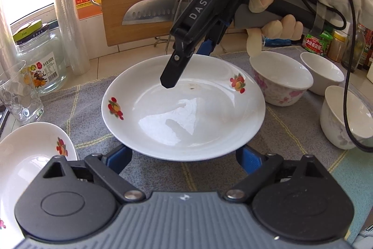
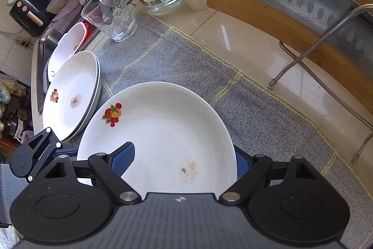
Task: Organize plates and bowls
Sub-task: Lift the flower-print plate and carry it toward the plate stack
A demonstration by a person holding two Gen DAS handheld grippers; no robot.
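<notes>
The plate (image 1: pixel 184 109) is seen lying on the grey cloth (image 1: pixel 286 130) on the counter (image 2: pixel 244 43). To 1 side of this plate a stack of 2 like plates (image 2: pixel 70 95) is set just beside its rim; to the other side 3 bowls (image 1: pixel 279 78) are stood near it.

The left tongs (image 1: pixel 184 155) are placed at the plate's near rim, jaws apart, with both blue pads tucked partly under that rim; whether they press on it cannot be told. The right tongs (image 1: pixel 188 65) are held spread across the far rim, 1 finger over the plate's hollow and the other outside the rim, and no pinch is seen.

Several risks are judged likely:
- If the plate is lifted from 1 rim only, it could be tipped and let slip, since glazed china is smooth.
- If it is slid toward the stack, the rims could be knocked together and chipped, or the glass (image 1: pixel 18 97) beyond the stack could be struck.
- The black cable (image 1: pixel 349 85) is draped over the nearest bowl, which could be dragged or toppled.
- The cloth could be bunched under the plate.
</notes>
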